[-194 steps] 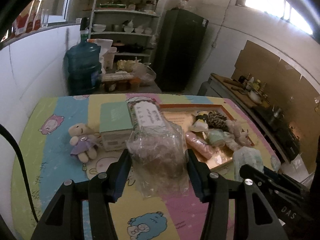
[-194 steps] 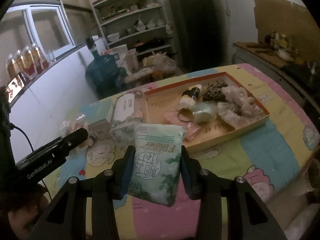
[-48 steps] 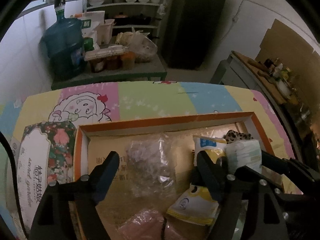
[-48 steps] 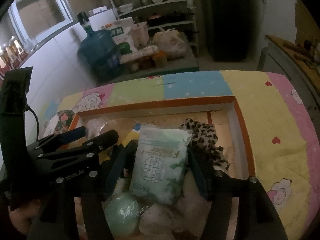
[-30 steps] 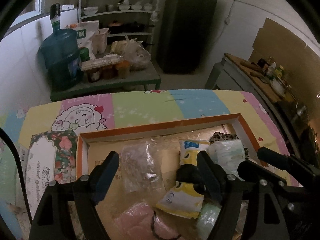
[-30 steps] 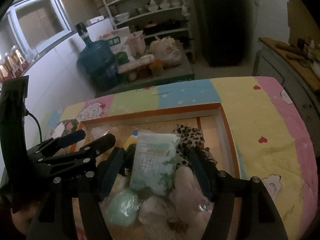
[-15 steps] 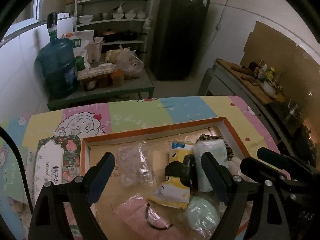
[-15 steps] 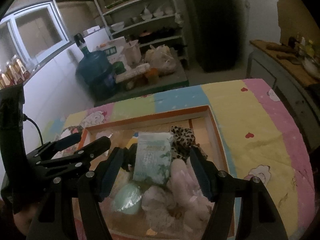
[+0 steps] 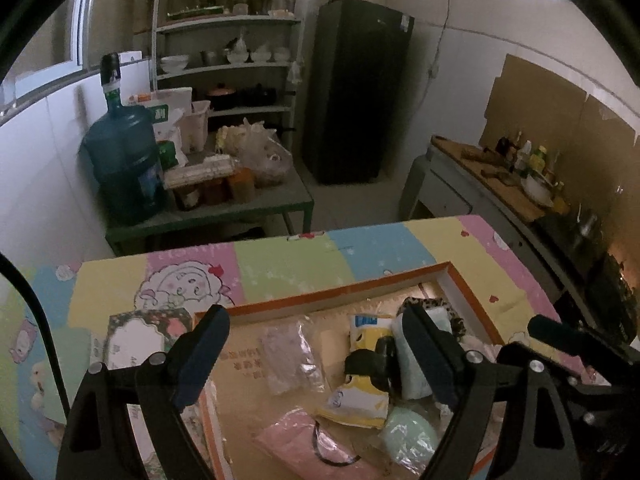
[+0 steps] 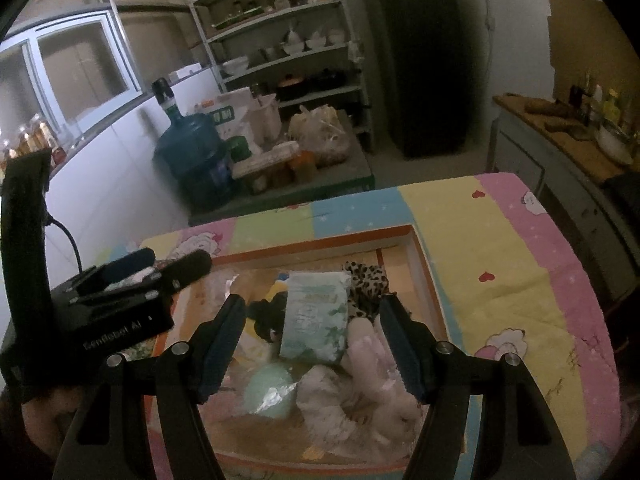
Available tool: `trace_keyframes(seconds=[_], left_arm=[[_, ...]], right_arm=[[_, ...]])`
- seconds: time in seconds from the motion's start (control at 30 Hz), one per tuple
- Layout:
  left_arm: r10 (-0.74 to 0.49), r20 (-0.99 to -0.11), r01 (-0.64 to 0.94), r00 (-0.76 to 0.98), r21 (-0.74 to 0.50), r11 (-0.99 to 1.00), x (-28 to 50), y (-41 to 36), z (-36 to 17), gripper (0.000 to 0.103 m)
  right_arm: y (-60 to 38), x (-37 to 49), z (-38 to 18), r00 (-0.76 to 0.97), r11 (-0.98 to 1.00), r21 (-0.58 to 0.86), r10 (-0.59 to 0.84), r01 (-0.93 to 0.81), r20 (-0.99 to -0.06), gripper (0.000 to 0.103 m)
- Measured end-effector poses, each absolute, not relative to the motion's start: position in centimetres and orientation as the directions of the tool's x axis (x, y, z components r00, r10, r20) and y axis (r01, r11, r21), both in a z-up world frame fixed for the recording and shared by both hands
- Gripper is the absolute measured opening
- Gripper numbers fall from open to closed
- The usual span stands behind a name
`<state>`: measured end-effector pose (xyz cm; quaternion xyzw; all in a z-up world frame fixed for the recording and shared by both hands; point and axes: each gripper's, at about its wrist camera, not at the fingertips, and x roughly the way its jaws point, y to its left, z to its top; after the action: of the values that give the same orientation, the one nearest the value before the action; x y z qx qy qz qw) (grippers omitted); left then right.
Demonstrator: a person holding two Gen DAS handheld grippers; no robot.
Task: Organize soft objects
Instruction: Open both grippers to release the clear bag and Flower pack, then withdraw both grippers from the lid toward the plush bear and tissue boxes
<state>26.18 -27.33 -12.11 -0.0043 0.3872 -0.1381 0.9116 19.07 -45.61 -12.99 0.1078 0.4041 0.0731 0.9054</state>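
Note:
An orange-rimmed cardboard tray (image 9: 332, 294) (image 10: 320, 245) on the table holds several soft things. In it lie a clear plastic bag (image 9: 294, 358), a yellow and white pouch (image 9: 360, 392), a pale green tissue pack (image 10: 316, 316) (image 9: 414, 360), a leopard-print cloth (image 10: 366, 280), a mint ball (image 10: 270, 394), a pink packet (image 9: 296, 436) and white plush toys (image 10: 360, 396). My left gripper (image 9: 318, 358) is open and empty above the tray's left part. My right gripper (image 10: 314, 344) is open and empty above the tissue pack.
A floral tissue box (image 9: 132, 340) lies left of the tray on the colourful cartoon mat (image 9: 288, 264). Behind the table stand a low green bench (image 9: 224, 208) with a blue water jug (image 9: 124, 168), shelves and a dark fridge (image 9: 352, 92). A counter (image 9: 500, 184) runs along the right.
Both grippers let go of their loads, the clear bag and the tissue pack, which now lie in the tray. Both have since pulled back and up from the tray.

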Motion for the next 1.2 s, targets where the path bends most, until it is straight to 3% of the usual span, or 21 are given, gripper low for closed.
trace_keyframes(seconds=[1.2], left_arm=[[-0.290, -0.638, 0.270, 0.713, -0.132, 0.954, 14.9, -17.0, -6.7, 0.088]], right_arm=[[-36.1, 10.1, -8.6, 0.738, 0.971, 0.238, 0.146, 0.021, -0.659, 0.071]])
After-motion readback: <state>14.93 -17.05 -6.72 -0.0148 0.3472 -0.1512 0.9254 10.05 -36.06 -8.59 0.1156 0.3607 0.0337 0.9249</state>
